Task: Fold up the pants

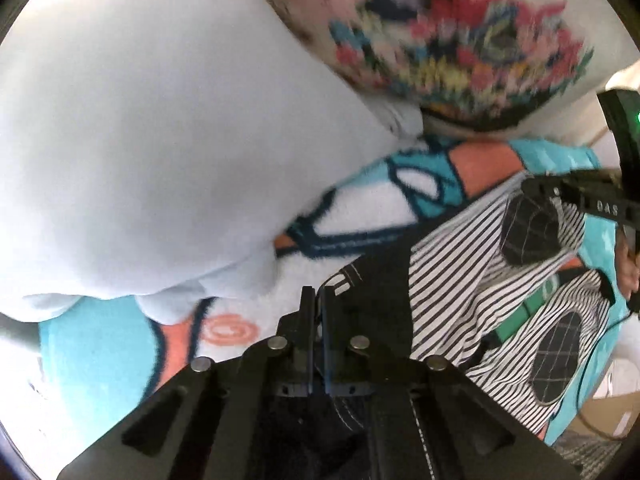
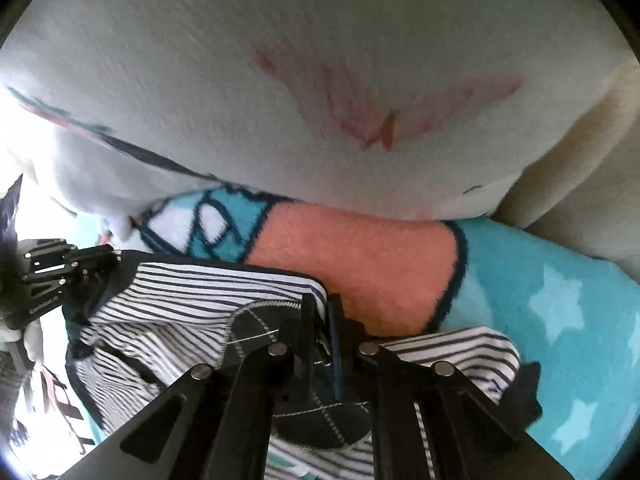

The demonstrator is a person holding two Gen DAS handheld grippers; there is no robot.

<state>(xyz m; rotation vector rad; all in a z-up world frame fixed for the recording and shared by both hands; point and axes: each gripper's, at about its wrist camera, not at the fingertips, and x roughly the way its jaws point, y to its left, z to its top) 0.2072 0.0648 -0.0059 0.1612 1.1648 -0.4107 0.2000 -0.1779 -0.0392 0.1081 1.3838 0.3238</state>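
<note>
The pants (image 1: 460, 276) lie inside out on a fleece blanket, showing black-and-white striped lining and dark checked pocket patches. My left gripper (image 1: 317, 294) points down at their dark left edge. Its jaws are shut, with dark cloth pinched between them. In the right wrist view the striped pants (image 2: 180, 300) bunch up under my right gripper (image 2: 322, 300), which is shut on the zigzag-stitched top edge of the pants. The black frame of the right tool (image 1: 592, 204) shows at the pants' far side, and the left tool's frame (image 2: 60, 268) shows at the left edge.
The blanket (image 2: 540, 280) is teal with stars, orange and white patches. A pale blue-white cushion (image 1: 140, 140) and a floral cushion (image 1: 460, 40) crowd the far side. A white cushion with a red mark (image 2: 320, 80) leans on a cream sofa back (image 2: 580, 184). A cardboard box (image 1: 608, 408) lies lower right.
</note>
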